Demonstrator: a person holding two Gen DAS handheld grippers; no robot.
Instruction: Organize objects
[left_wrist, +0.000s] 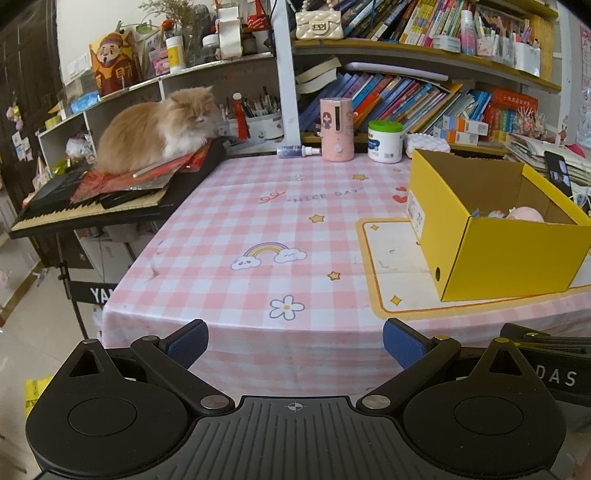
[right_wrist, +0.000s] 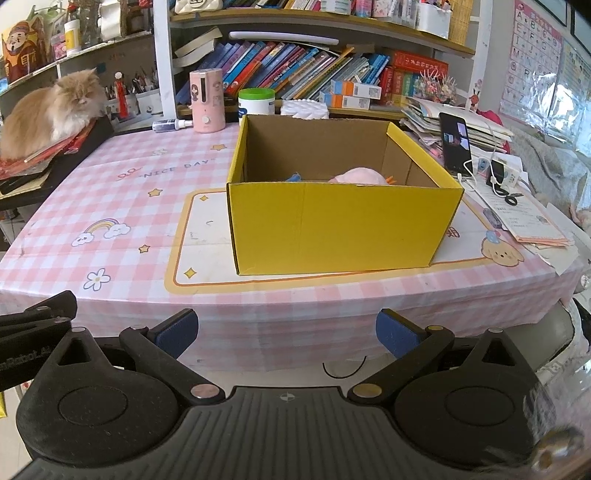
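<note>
Hovering grippers: left gripper (left_wrist: 295, 345) and right gripper (right_wrist: 286, 332) were spread wide, empty, before the tabletop (right_wrist: 147, 184).
Box: yellow box (right_wrist: 332, 229) held a pink toy (right_wrist: 358, 175).

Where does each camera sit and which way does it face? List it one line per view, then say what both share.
Left wrist: sits on the left gripper, off the table's near left edge, facing the pink checked tablecloth, the cat and the yellow box at right; its own open fingers show.
Right wrist: sits on the right gripper, facing the yellow box head on; its own open fingers show.
Shared: box, cat, tablecloth, pink dispenser, bookshelf.
</note>
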